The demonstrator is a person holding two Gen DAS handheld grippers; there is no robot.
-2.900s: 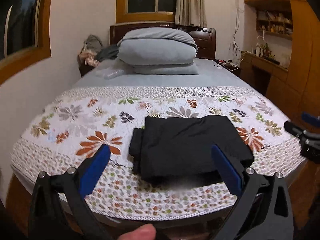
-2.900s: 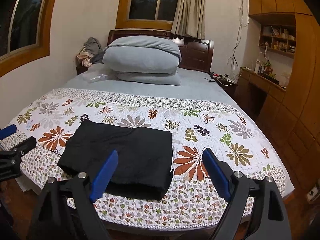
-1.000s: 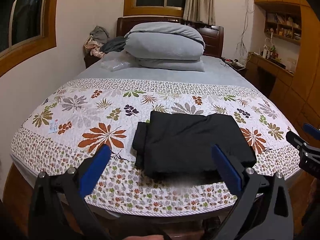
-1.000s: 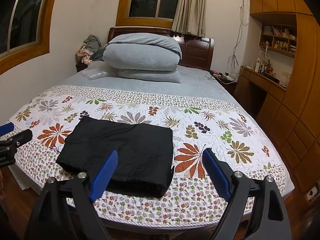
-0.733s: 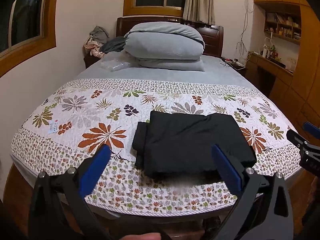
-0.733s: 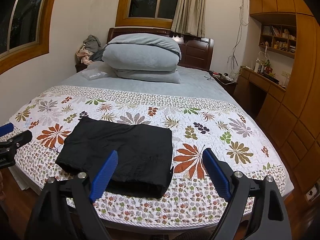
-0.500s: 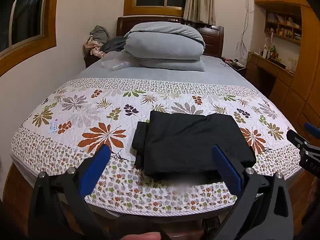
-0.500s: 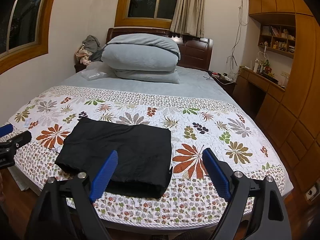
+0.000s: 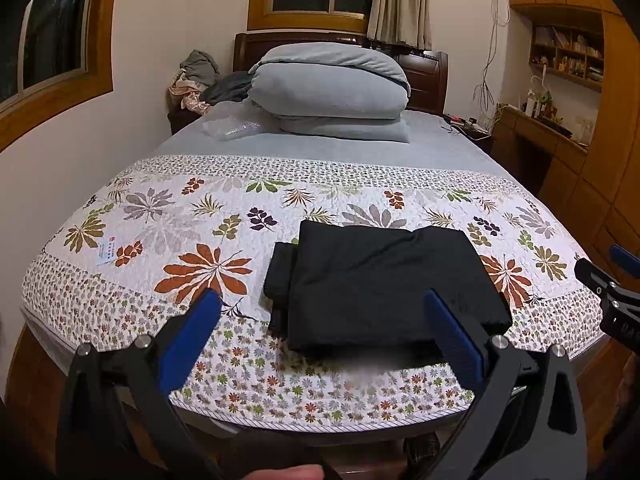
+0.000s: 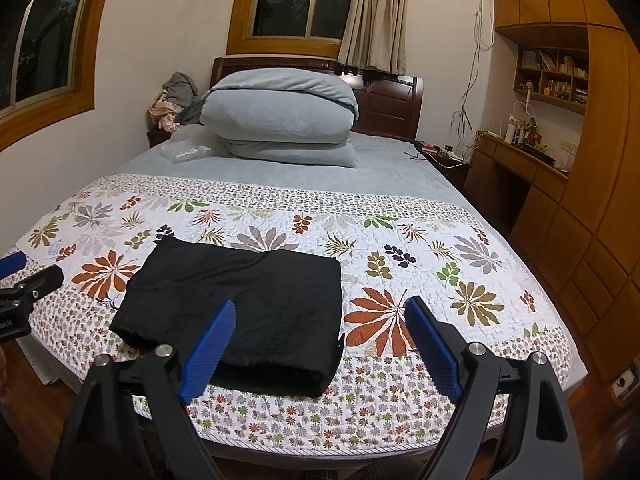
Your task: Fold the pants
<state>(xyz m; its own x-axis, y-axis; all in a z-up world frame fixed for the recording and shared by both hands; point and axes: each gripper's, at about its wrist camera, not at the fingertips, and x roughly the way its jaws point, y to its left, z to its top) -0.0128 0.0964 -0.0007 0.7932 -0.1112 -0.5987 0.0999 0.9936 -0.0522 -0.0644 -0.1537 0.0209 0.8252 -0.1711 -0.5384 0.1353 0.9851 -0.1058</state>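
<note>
The black pants [image 9: 380, 288] lie folded into a flat rectangle on the floral quilt [image 9: 168, 240] near the foot of the bed. They also show in the right wrist view [image 10: 244, 304]. My left gripper [image 9: 320, 302] is open and empty, held back from the bed's near edge, in front of the pants. My right gripper [image 10: 320, 312] is open and empty, also off the bed's near edge, over the pants' right end. The left gripper shows at the left edge of the right wrist view [image 10: 24, 276], and the right gripper at the right edge of the left wrist view [image 9: 612, 276].
A grey folded duvet and pillow [image 9: 332, 88] are stacked by the dark headboard. A clothes heap [image 9: 196, 80] sits at the back left. A clear plastic bag [image 9: 232, 128] lies on the grey sheet. Wooden desk and shelves [image 10: 552, 120] line the right wall.
Both grippers have drawn back a little from the bed and stay open. The folded pants have not moved.
</note>
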